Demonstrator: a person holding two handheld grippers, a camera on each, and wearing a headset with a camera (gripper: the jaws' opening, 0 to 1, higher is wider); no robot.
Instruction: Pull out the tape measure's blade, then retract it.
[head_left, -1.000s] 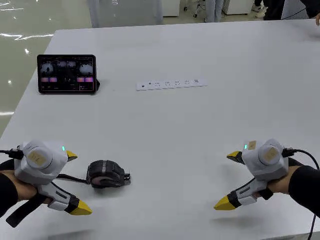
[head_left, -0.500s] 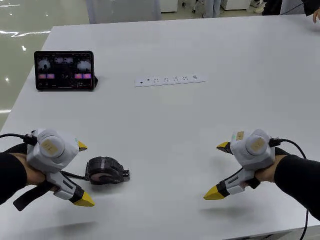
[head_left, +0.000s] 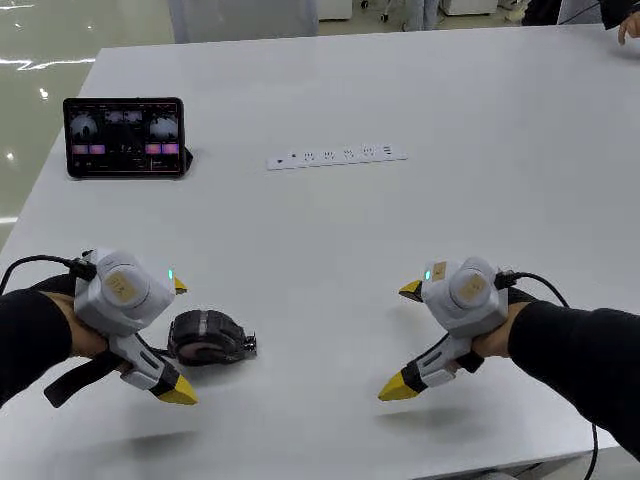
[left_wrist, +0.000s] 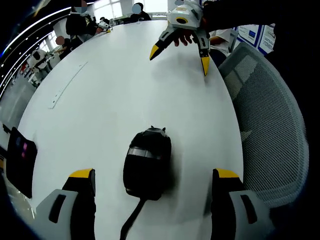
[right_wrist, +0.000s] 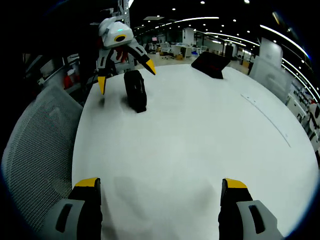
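- Jaws of the left gripper (head_left: 180, 338) stand wide open in the head view, with one yellow tip on each side of the tape measure (head_left: 208, 337). Neither tip touches it, and it lies on the white table (head_left: 330, 240) near the near-left corner.
- Right gripper (head_left: 402, 339) jaws are spread about as wide over bare table, well apart from the tape measure, and hold nothing.
- Both grippers point inward toward each other. Each is held in a hand with a dark sleeve reaching in from the near edge, and a cable trails from each.
- Farther up the table sit a tablet (head_left: 124, 137) with a lit screen and a power strip (head_left: 336, 156).
- Left gripper view: its own jaws rise wide apart, with the tape measure lying between them and bare table showing on either side of it.
- A small tab sits at the tape measure's far end, toward the right gripper, and a dark strap (left_wrist: 131, 225) runs from its near end back under the camera.
- This view also shows a mesh chair (left_wrist: 270, 120) beside the table edge and people at the far end.
- Right gripper view: its own jaws are wide open over bare table and grip nothing.
- Across the table the left gripper straddles the tape measure, tips angled down, with the tablet beyond it.
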